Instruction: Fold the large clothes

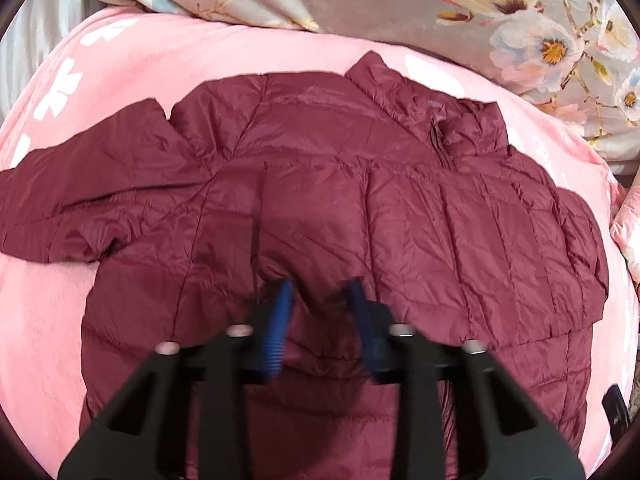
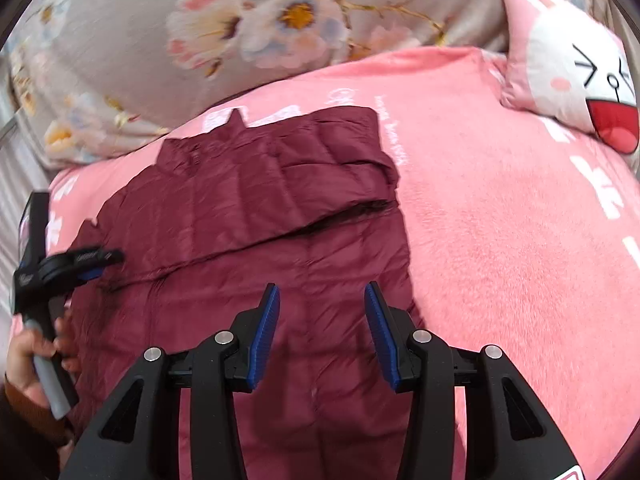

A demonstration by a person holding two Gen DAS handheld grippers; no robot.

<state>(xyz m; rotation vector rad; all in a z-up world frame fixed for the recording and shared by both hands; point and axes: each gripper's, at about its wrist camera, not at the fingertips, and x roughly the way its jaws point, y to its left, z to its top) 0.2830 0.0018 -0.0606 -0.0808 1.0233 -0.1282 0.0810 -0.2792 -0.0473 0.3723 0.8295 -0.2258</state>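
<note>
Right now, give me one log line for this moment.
jacket: maroon, flat on pink blanket, one sleeve folded across | left gripper: open above jacket | right gripper: open above jacket | other sleeve: spread out

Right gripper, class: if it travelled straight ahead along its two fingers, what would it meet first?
Most likely the maroon puffer jacket itself. The right gripper is open over the jacket's lower panel, pointing toward the folded-over sleeve. Depth is unclear, so it may touch the panel before that fold.

Maroon quilted puffer jacket (image 1: 360, 216), my view: zipped, front up, one sleeve folded across chest, other outspread, on pink bedspread (image 2: 500, 220).
</note>
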